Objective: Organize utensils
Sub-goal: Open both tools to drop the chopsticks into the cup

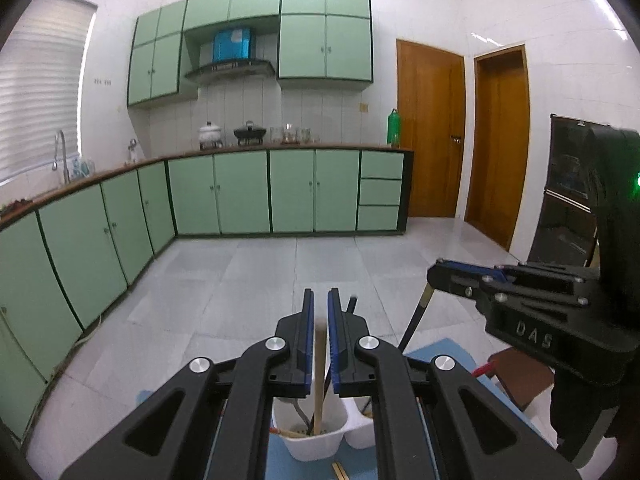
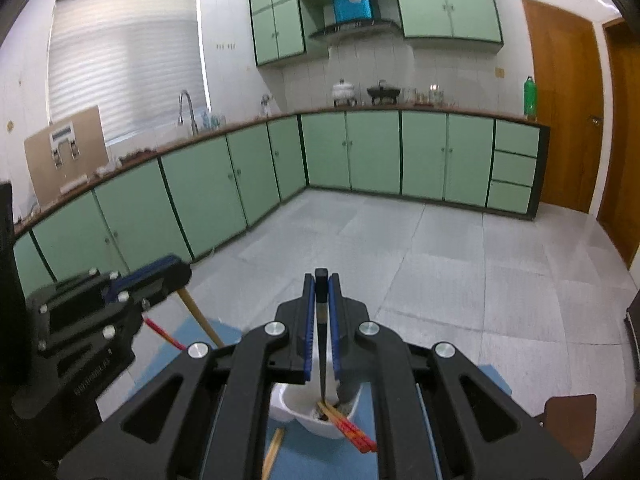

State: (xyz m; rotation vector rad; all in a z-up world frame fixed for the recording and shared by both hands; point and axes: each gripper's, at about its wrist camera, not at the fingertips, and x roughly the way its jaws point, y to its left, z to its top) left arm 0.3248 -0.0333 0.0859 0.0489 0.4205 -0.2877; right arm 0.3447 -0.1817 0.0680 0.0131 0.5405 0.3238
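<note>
Blue mat: work surface under everything; one bare wooden chopstick lies loose on it beside the holder.

White utensil holder: two-compartment plastic caddy standing on the mat. Red-tipped chopsticks lean out over its rim.

Left gripper: jaws nearly closed on a wooden handle, whose lower end stands inside the holder's nearer compartment. Whether the pads press it cannot be told.

Right gripper: jaws drawn close, clamping a black-handled utensil upright, its lower end down in the holder.

Handling note, as judgement: both utensils appear mid-insertion.
- Keep each shaft vertical.
- Lower until the tip seats on the bottom.
- Part the jaws only slightly, then lift straight up.
- Release one side at a time; the holder looks light and could tip or slide if a handle is dragged sideways.
</note>
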